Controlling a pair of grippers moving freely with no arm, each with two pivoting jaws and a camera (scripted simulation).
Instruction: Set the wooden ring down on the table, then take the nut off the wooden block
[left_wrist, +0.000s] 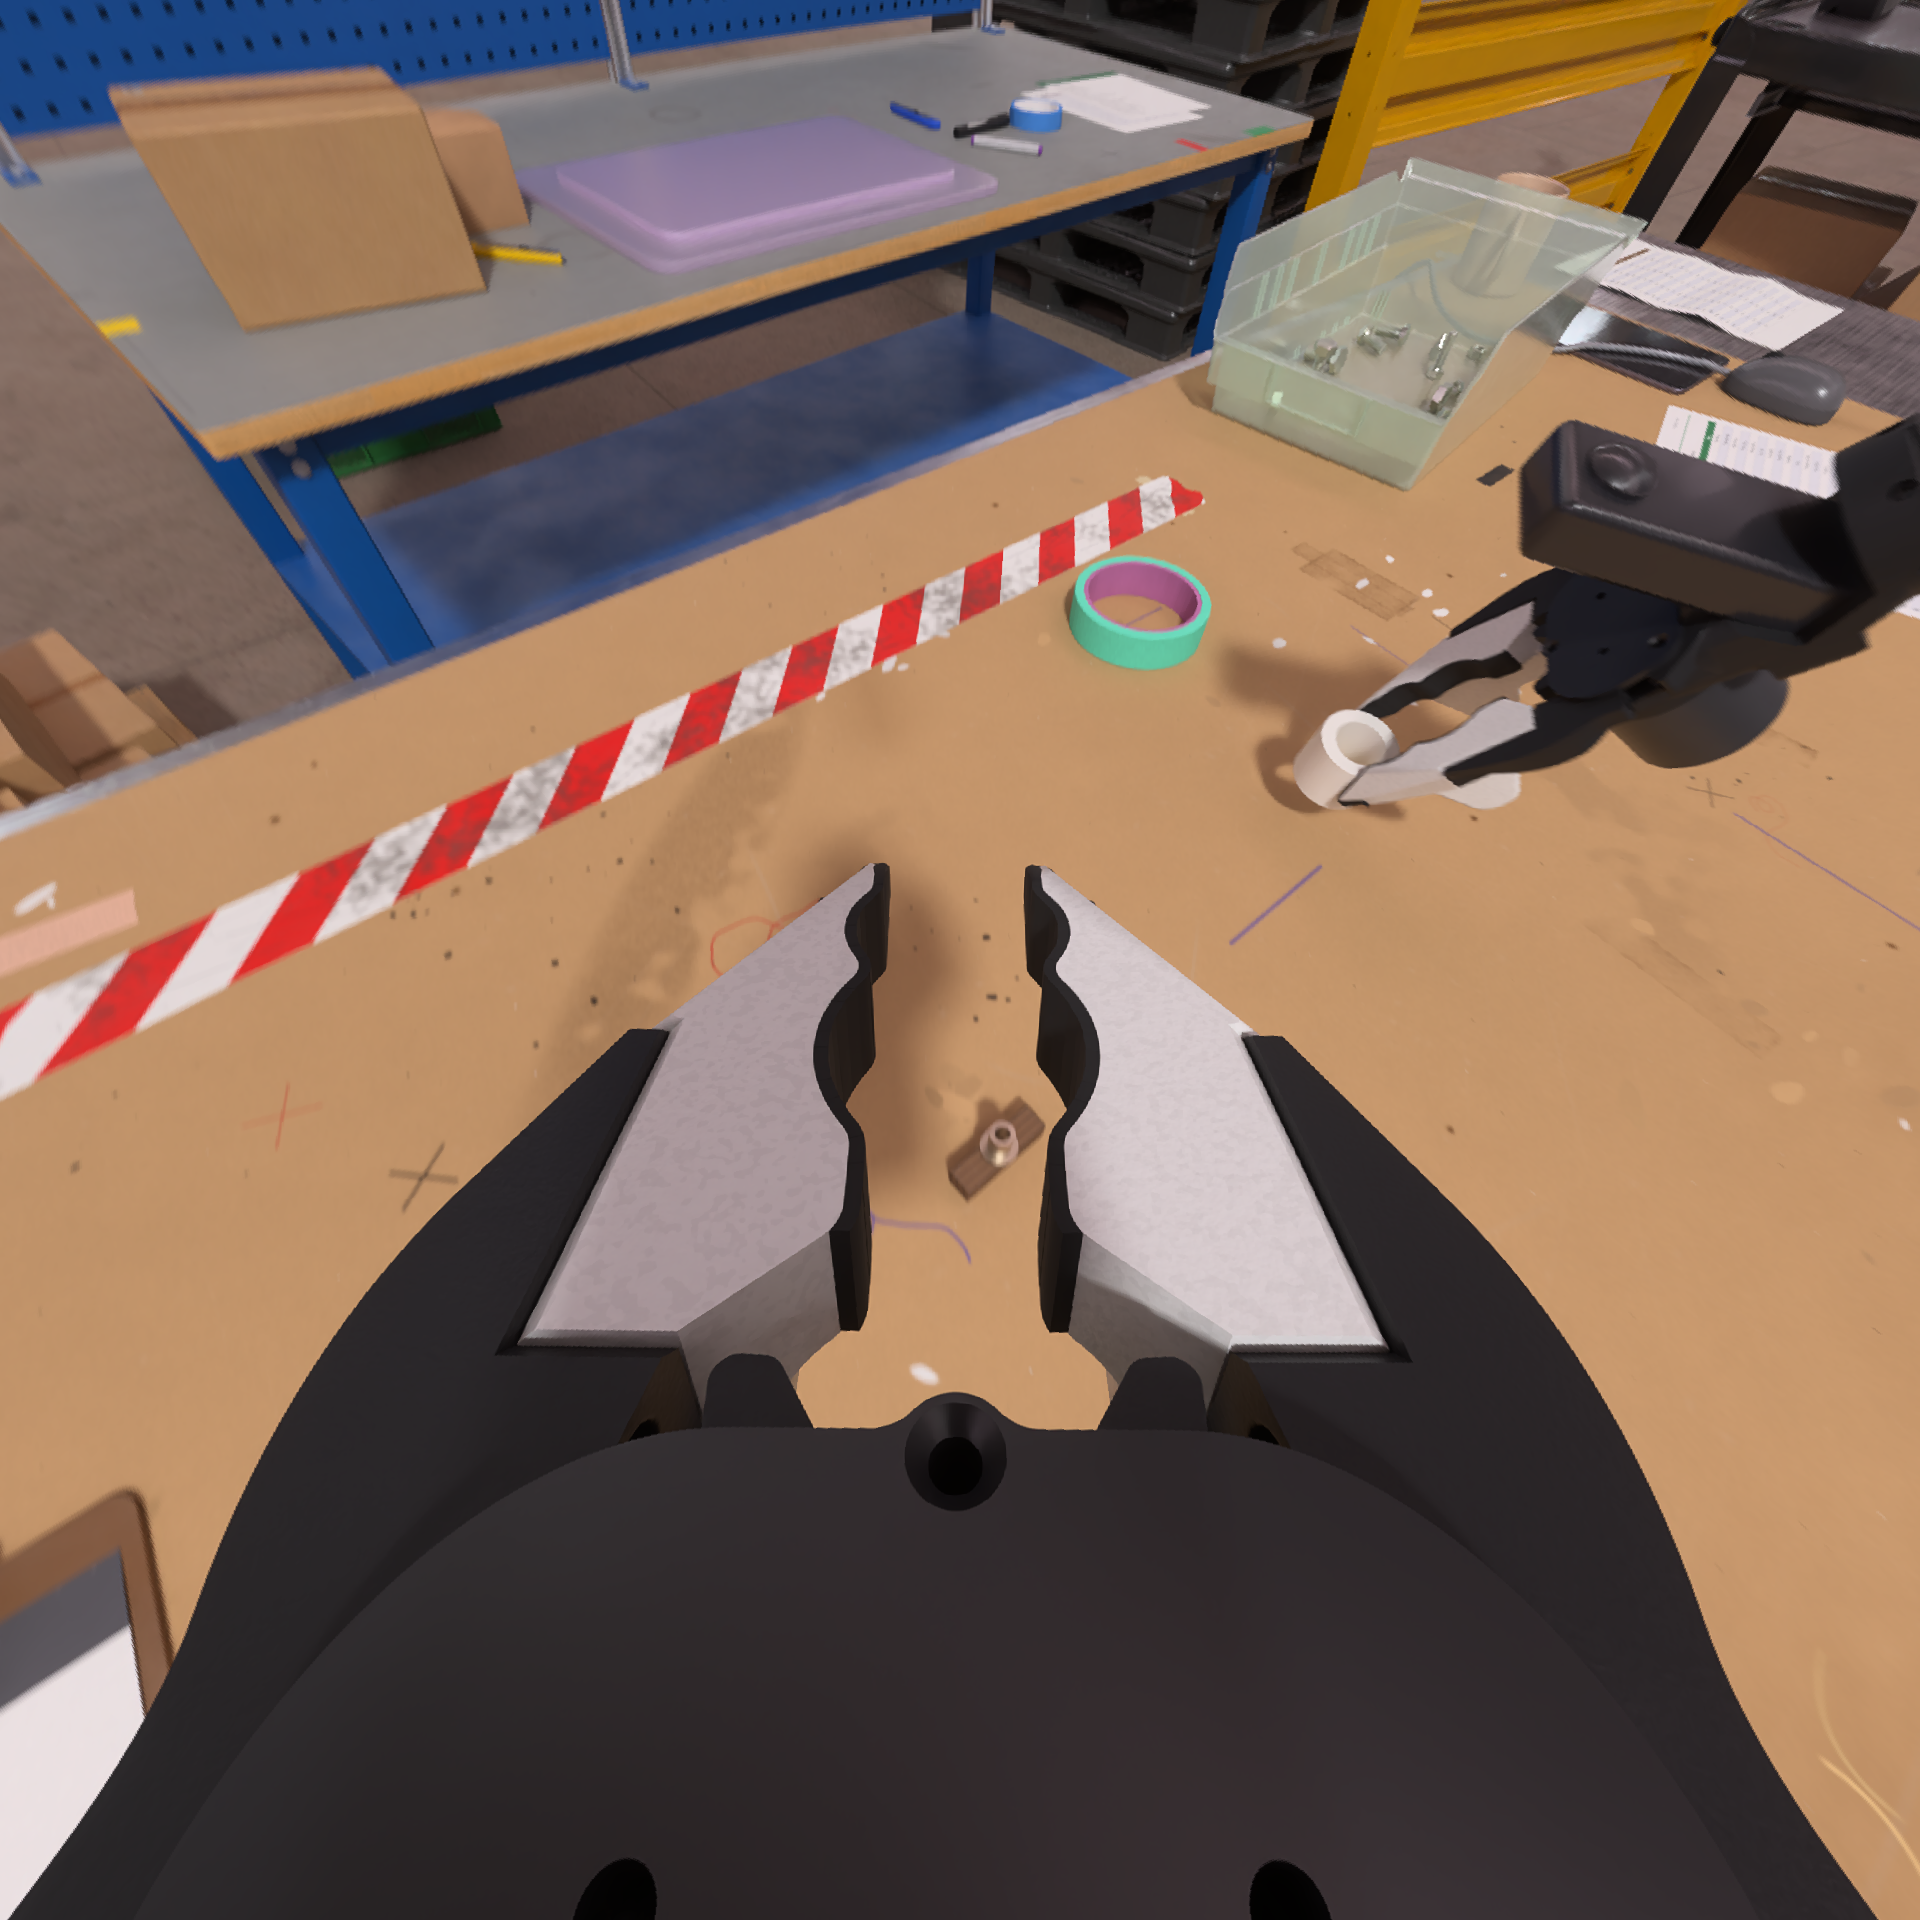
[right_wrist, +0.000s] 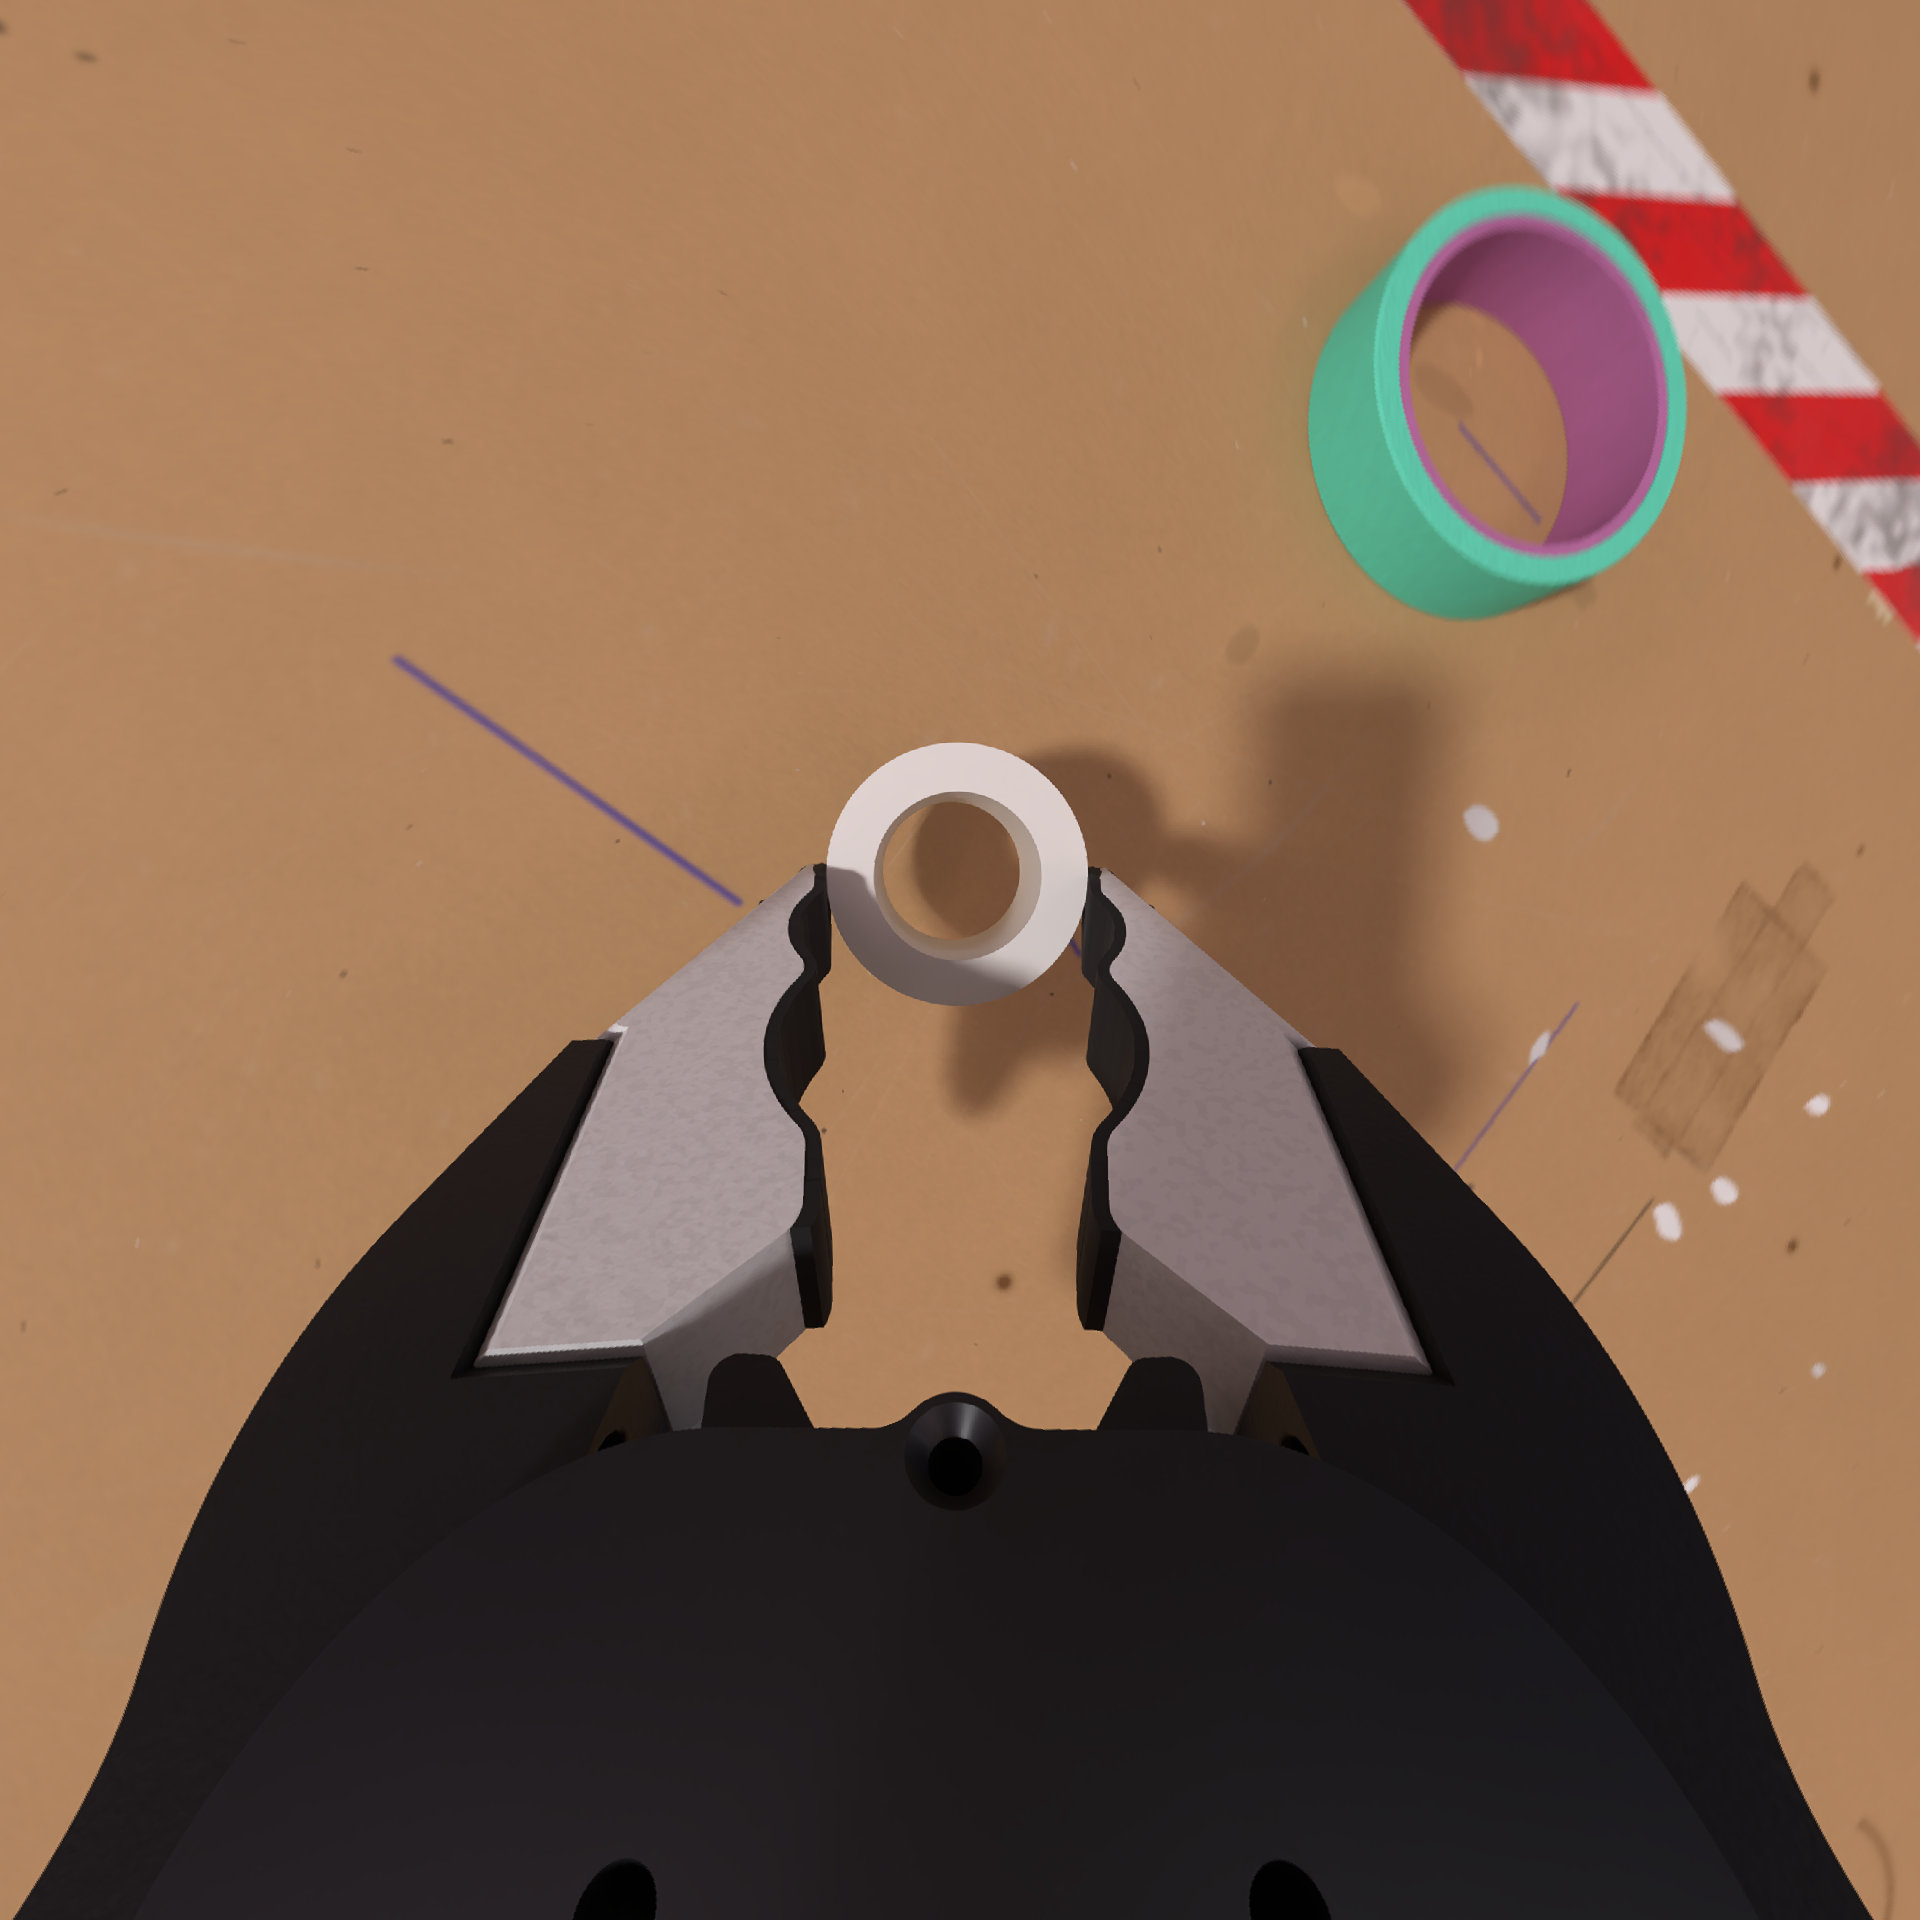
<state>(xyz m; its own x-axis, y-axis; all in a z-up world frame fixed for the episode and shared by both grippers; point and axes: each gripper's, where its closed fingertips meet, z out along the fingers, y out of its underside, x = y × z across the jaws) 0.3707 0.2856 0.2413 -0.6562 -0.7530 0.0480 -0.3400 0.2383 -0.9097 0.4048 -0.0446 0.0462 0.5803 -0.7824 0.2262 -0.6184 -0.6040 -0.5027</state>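
Note:
A small dark wooden block (left_wrist: 977, 1169) lies on the brown table (left_wrist: 1455, 1039) with a metal nut (left_wrist: 1000, 1139) on top. My left gripper (left_wrist: 956, 888) is open and empty above the table; the block shows in the gap between its fingers, nearer the right one. My right gripper (right_wrist: 956, 883) is shut on the pale wooden ring (right_wrist: 956, 774), pinched at the fingertips with its hole facing the camera. In the left wrist view that gripper (left_wrist: 1361, 753) holds the ring (left_wrist: 1325, 774) low over the table at the right; I cannot tell whether the ring touches it.
A green tape roll with a purple core (left_wrist: 1140, 613) (right_wrist: 1496, 405) stands beyond the ring. A red-and-white striped strip (left_wrist: 623, 748) runs along the table's left edge. A clear bin of bolts (left_wrist: 1382, 332) is at the back right. A clipboard (left_wrist: 73, 1621) lies near left.

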